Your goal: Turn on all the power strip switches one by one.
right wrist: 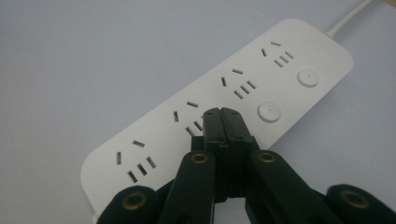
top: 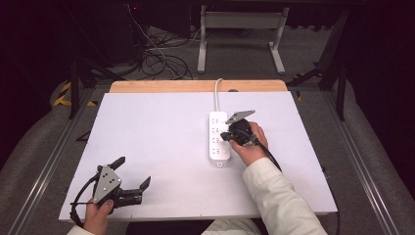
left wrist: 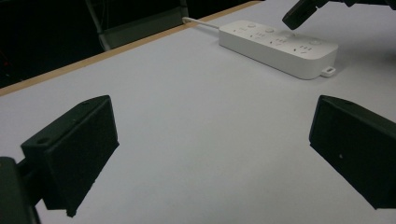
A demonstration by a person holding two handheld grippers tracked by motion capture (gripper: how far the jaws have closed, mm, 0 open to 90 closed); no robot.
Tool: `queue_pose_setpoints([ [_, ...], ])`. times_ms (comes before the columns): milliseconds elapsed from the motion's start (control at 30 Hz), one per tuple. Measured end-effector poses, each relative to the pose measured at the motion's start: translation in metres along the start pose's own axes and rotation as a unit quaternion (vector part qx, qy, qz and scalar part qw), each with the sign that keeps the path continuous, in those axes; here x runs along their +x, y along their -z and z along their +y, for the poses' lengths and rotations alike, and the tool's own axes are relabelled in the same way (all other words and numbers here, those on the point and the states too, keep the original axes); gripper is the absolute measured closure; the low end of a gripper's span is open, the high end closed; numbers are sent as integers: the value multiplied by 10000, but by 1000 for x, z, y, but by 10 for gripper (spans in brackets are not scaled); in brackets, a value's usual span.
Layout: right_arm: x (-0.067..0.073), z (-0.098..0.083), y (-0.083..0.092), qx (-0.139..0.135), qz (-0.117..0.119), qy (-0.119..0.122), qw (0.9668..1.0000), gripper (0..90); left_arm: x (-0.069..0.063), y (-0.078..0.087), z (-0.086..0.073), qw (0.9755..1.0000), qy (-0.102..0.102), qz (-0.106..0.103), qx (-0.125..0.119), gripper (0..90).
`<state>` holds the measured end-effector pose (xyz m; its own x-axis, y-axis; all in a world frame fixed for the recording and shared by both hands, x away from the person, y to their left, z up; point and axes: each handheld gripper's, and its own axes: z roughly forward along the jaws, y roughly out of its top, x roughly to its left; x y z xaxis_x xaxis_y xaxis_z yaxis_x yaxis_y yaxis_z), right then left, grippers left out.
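Observation:
A white power strip (top: 219, 138) lies lengthwise on the white table, its cord (top: 217, 95) running toward the far edge. My right gripper (top: 226, 135) is shut with nothing between its jaws, and its tips sit just over the strip's right side. In the right gripper view the closed tips (right wrist: 221, 113) hover by a socket, next to a round button (right wrist: 269, 112) on the power strip (right wrist: 154, 135). My left gripper (top: 133, 171) rests near the front left corner, open and empty. In its own view the left gripper (left wrist: 210, 140) faces the power strip (left wrist: 280, 44) across bare table.
The white board (top: 161, 147) lies on a wooden tabletop whose edge (top: 195, 86) shows at the back. A sleeved forearm (top: 276, 196) reaches in from the bottom right. Cables (top: 156, 58) and a desk frame (top: 240, 34) stand on the floor behind.

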<state>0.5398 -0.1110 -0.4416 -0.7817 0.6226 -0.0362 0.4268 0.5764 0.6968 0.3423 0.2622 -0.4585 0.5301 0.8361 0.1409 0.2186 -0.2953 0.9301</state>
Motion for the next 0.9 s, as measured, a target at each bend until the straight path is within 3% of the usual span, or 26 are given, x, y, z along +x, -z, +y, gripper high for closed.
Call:
queue_pose_setpoints([
  [167,-3,-2,-5,142,-18,-24,9999,900,0,0,0,10000,4,-2,3,17],
  [567,-1,-2,-7,181,-6,-23,9998,900,0,0,0,10000,27,-28,0,17],
  [900,-5,-4,-7,168,124,-191,9996,900,0,0,0,10000,8,-21,0,17],
])
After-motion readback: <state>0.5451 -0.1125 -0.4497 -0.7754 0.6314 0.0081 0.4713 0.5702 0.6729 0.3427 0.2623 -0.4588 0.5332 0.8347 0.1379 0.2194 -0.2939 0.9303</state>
